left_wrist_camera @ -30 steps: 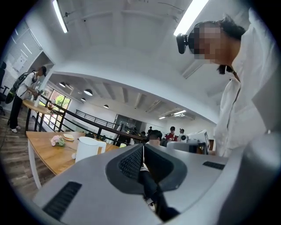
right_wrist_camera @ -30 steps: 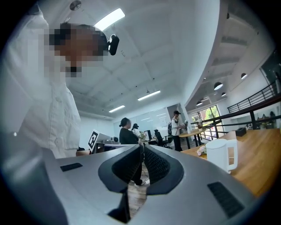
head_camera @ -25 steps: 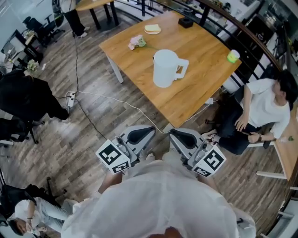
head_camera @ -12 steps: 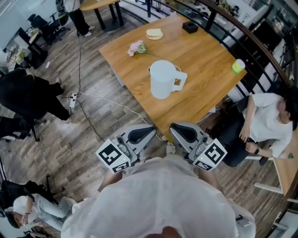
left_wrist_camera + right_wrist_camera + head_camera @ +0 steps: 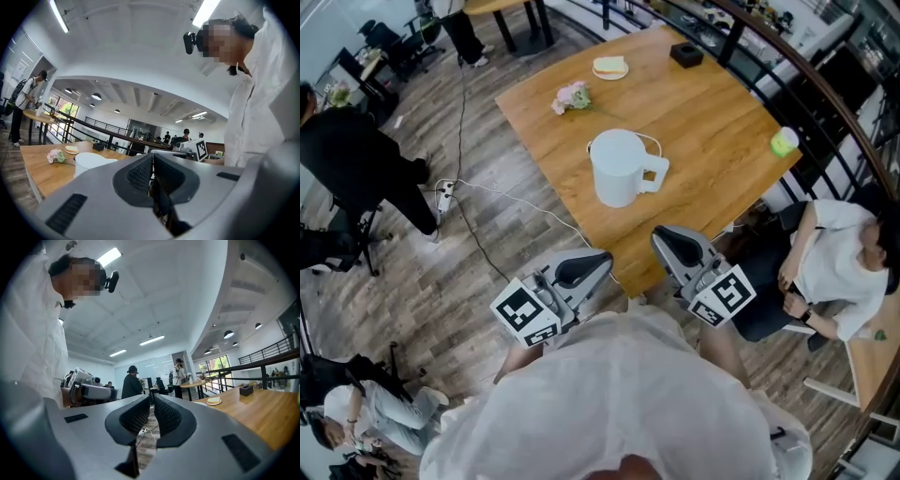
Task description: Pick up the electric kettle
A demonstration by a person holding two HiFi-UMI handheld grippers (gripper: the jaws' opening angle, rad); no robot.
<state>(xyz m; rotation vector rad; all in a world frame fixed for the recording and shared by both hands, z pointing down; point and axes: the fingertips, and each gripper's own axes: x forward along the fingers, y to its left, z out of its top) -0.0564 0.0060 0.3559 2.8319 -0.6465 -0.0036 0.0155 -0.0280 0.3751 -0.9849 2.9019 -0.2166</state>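
The white electric kettle (image 5: 617,169) stands upright on the wooden table (image 5: 722,112), nearer the table's left edge than its right, with its handle (image 5: 656,174) turned toward the right side of the head view. Compared with a second ago it sits lower and larger in that view, and the table's near corner now lies between the two grippers: the person has walked up to it. The right gripper (image 5: 673,247) has come forward over that corner's edge, while the left gripper (image 5: 581,272) is still over the floor, short of the table. Both have their jaws pressed together with nothing between them (each gripper view shows the dark pads meeting), so I judge this is still the approach. The jaws would have to part before any grasp on the handle or body.

The wood around the kettle is bare on the near side and to its right. The pink flowers (image 5: 572,96), the plate (image 5: 609,67), the black box (image 5: 686,54) and the green cup (image 5: 785,142) all lie well apart from it, toward the far edges. A seated person (image 5: 836,272) is close to the table's right edge, and a white cable (image 5: 520,200) runs across the floor from a power strip (image 5: 443,195) toward the near corner. Coming straight in over the corner looks the clearest way.
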